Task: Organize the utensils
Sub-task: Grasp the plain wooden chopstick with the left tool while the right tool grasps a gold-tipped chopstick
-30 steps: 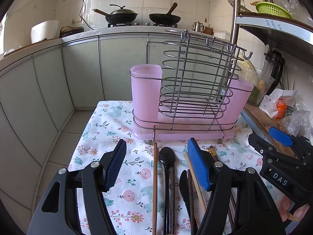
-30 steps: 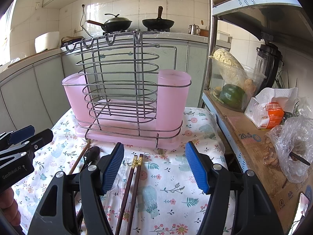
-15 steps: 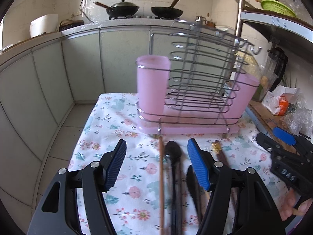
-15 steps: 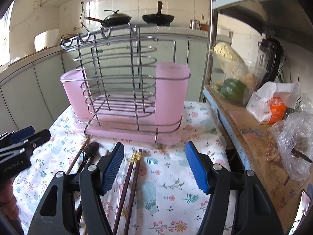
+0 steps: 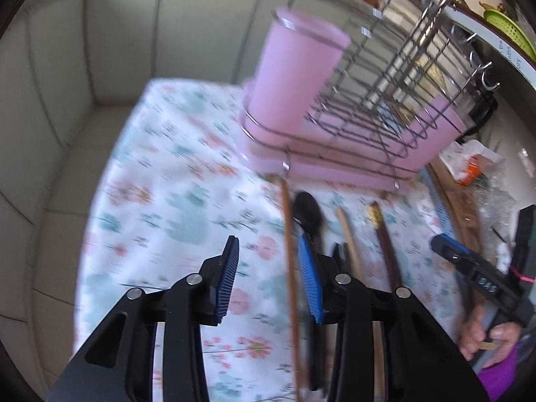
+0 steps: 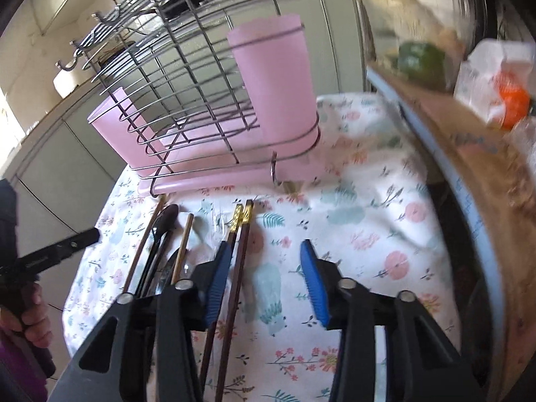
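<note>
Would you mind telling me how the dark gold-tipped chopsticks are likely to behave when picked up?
The dark gold-tipped chopsticks look thin, rigid and glossy, so they may slip. Lying loose side by side on the floral cloth, they would probably separate or roll unless pinched together.

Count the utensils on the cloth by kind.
Wooden chopsticks: 2
Gold-tipped chopsticks: 2
Black spoon: 1
Other black utensil, kind unclear: 1
Total: 6

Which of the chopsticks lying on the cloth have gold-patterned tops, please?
The dark reddish-brown pair by the right gripper, with gold bands at the ends nearest the rack. The plain wooden chopsticks further left have none.
</note>
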`<state>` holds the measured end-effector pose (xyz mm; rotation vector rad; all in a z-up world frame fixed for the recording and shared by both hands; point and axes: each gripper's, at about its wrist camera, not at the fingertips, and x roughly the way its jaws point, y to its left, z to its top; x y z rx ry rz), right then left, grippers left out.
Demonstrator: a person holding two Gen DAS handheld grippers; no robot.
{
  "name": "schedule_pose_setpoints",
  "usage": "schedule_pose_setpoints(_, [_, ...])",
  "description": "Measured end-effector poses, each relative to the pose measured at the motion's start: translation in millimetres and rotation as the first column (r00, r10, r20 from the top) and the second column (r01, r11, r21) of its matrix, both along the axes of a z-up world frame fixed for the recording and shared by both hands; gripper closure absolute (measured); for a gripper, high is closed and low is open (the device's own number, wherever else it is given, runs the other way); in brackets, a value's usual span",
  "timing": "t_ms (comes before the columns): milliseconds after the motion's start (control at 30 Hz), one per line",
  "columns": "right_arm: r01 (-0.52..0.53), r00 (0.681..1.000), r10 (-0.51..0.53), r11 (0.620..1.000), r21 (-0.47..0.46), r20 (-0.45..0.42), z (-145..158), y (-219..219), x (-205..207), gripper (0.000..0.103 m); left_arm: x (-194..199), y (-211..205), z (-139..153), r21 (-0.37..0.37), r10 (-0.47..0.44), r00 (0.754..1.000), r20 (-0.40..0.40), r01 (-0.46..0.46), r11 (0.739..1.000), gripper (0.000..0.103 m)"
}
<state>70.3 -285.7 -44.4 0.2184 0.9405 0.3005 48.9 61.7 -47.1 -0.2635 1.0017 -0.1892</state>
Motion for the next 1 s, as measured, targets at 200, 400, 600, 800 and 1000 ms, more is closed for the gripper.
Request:
schedule_pose_setpoints(200, [-0.01, 0.998, 0.013, 0.999, 0.046, -0.055, -8.3, 2.7, 9.5, 0.075, 30.1, -25.5, -28.3, 0.057, -0.044, 0.994, -0.099, 0.05, 0.997, 0.08])
schedule_pose_setpoints(400, [-0.01, 0.994, 0.02, 0.996, 0.093, -0.105, -13.7, -2.5, 17.0, 0.076, 37.3, -30.1, -50.3, 0.045, -0.035, 0.987, -0.155, 0.042, 0.998, 0.097])
schedule_pose_setpoints(600, [-0.028, 0.986, 0.046, 0.993, 0.116, -0.159, -23.0, 7.9, 26.8, 0.083, 21.3, -4.8, -48.1, 0.033, 0.066, 0.983, -0.17, -0.061, 0.998, 0.097])
schedule_pose_setpoints(800, [-0.057, 0.979, 0.07, 0.996, 0.074, -0.194, -33.6, 31.4, 34.5, 0.083, 10.4, 3.8, -47.7, 0.073, 0.08, 0.98, -0.18, -0.068, 0.995, 0.097])
schedule_pose_setpoints(1000, [-0.053, 0.976, 0.056, 0.998, 0.019, -0.209, -39.3, 40.1, 33.6, 0.096, 13.8, 1.2, -48.8, 0.096, 0.06, 0.978, -0.2, -0.041, 0.995, 0.097])
